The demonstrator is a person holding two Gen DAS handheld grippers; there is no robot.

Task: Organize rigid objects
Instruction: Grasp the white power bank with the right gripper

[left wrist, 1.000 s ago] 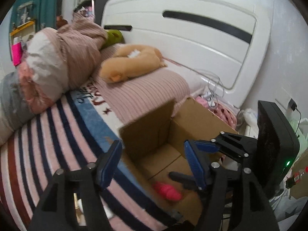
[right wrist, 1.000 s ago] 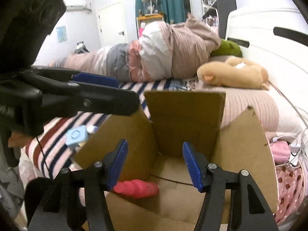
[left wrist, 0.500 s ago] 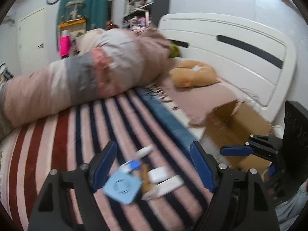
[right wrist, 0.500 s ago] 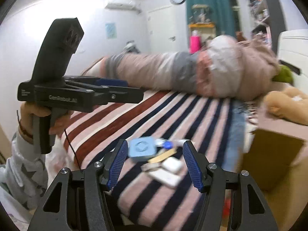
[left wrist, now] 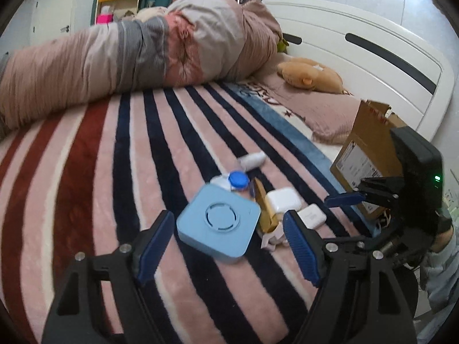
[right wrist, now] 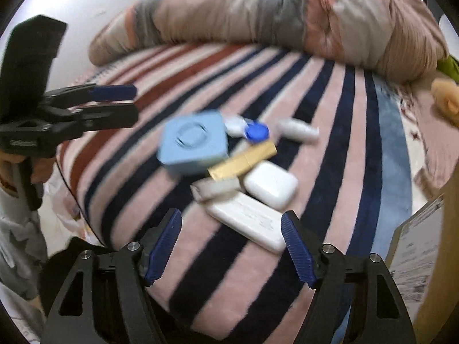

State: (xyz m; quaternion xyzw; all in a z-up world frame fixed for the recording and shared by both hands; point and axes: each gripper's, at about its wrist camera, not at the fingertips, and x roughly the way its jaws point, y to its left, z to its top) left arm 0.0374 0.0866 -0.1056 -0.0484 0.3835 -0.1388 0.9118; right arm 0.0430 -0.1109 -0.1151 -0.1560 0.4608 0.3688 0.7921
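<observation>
Between left gripper (left wrist: pixel 229 248) fingers, seemingly untouched: blue box (left wrist: pixel 218 227)

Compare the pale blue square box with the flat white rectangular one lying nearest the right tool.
The pale blue square box is thick and bears a round moulded ring; the flat white rectangular box is thin, longer and plain. Both lie loose on the striped blanket, ungripped.

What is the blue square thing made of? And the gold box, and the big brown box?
The blue square thing looks like smooth matte plastic: even colour, rounded corners, moulded ring. The gold box seems to be shiny foil-coated card, with sharp folded edges. The big brown box looks like plain dull cardboard, with a torn flap edge and a paper label.
</observation>
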